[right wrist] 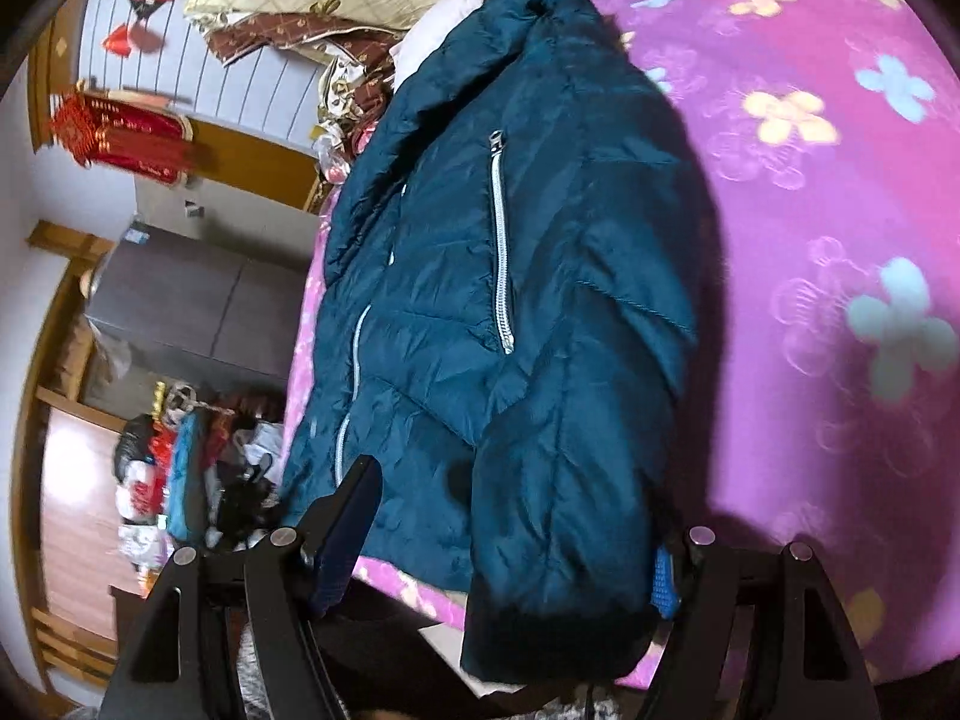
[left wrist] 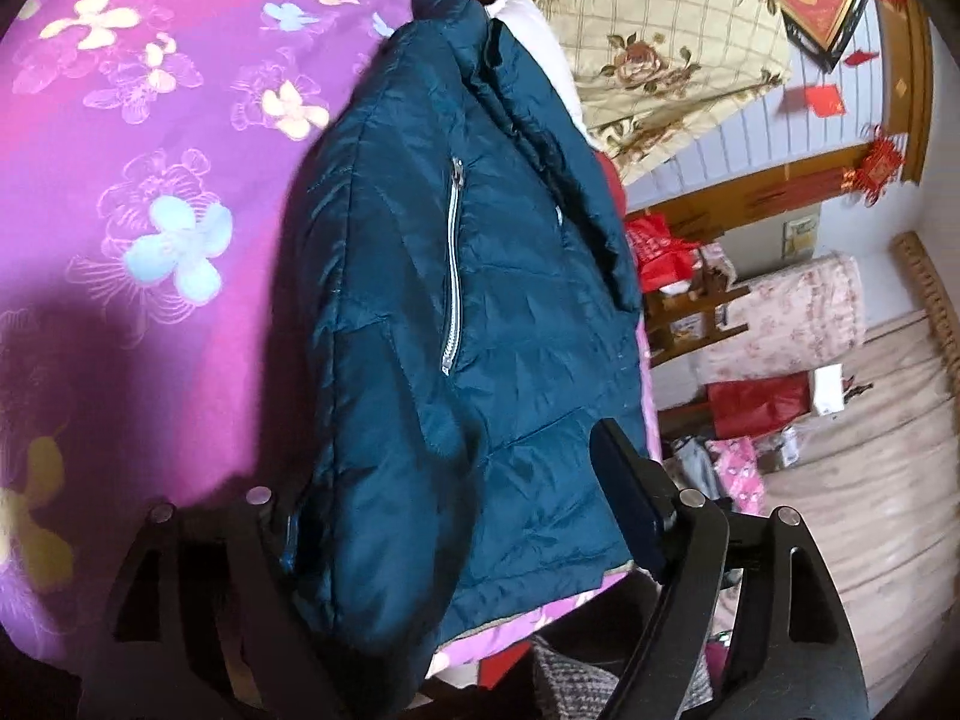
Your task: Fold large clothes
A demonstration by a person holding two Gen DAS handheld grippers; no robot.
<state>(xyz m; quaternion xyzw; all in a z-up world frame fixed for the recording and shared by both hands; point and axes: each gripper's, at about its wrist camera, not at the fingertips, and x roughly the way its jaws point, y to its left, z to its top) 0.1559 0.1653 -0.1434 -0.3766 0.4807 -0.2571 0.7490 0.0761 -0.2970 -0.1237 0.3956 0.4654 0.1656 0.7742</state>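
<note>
Jacket (left wrist: pixel 456 312), dark teal and puffy, is lying on the purple floral bedspread (left wrist: pixel 150 192), close to the edge of the bed, with a sleeve (right wrist: pixel 558 540) folded across the body and its cuff dangling off the near edge. Looks like the fold is partway there, but that's a guess.

Left gripper (left wrist: pixel 456 546) has its jaws spread wide with the sleeve and hem lying between them. The near finger (left wrist: pixel 630 498) sits on the fabric but nothing looks pinched, so it reads as released. Right gripper (right wrist: pixel 510 546) is the same deal: jaws wide, sleeve cuff in the gap, the pads beside it, not squeezing.

What could go wrong: that shell looks slick and springy, so the sleeve may well pop back open once nobody's pressing on it. The jacket is also so near the bed edge that a tug could drag the whole thing off onto the floor. A bite on just the thin outer layer would probably slip.

Containers: a red bag (left wrist: pixel 660 246) sits beside the bed, but its contents can't be made out. The floor clutter is too blurry to sort.
</note>
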